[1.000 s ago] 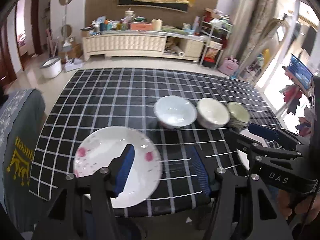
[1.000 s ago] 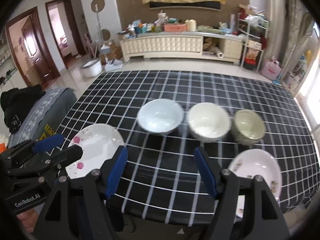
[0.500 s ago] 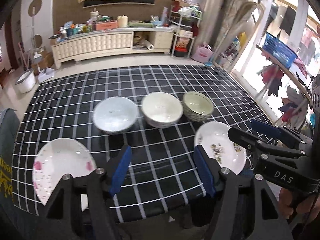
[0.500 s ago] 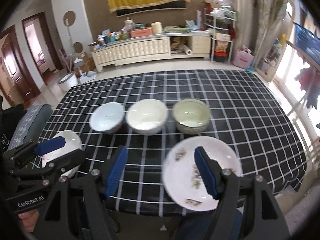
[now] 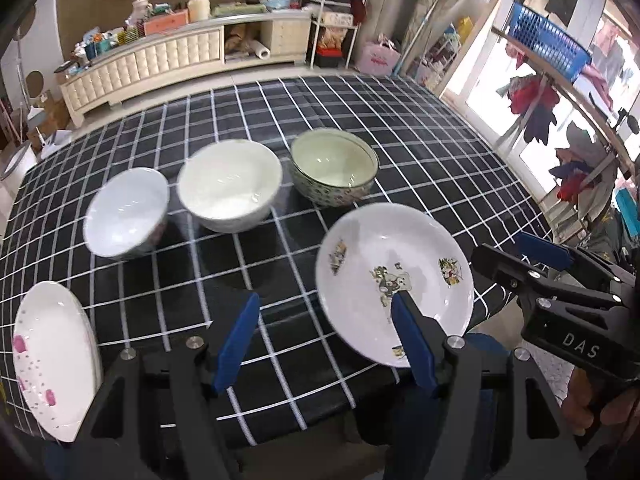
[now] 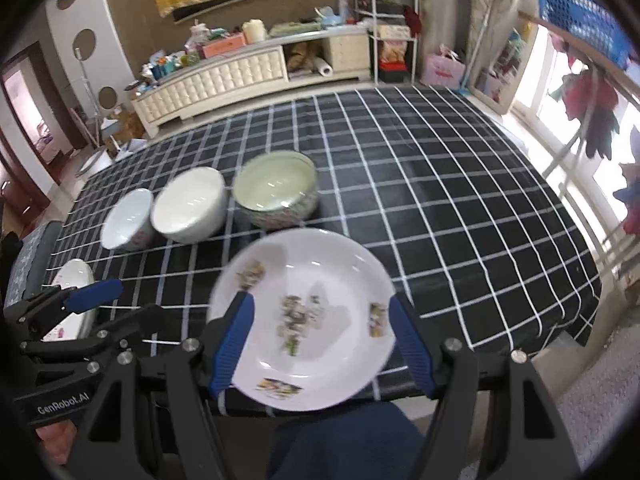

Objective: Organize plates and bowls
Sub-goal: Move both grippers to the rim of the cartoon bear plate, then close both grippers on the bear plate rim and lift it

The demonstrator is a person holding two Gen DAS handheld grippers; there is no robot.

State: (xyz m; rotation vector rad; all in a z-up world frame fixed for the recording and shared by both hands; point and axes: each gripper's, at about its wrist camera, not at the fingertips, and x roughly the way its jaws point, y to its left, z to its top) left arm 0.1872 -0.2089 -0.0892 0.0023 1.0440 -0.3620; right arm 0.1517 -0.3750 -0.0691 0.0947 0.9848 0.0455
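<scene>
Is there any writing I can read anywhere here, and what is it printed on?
"DAS": on the black body of the right gripper, seen from the left wrist camera.
"GenRobot.AI": on the black body of the left gripper, seen from the right wrist camera.
Cartoon plate: pictures only, any lettering too blurred to read.
Boxes on the far sideboard: too small to read.

Daylight from right-hand windows (image 6: pixel 592 208); fisheye-bent edges; bowls and plates motion-blurred.

A black tablecloth with white grid lines (image 5: pixel 360 128) covers the table. Behind stands a cream sideboard (image 6: pixel 224 76), cluttered with what may be boxes; a blue basket (image 5: pixel 548 46) sits right.
</scene>
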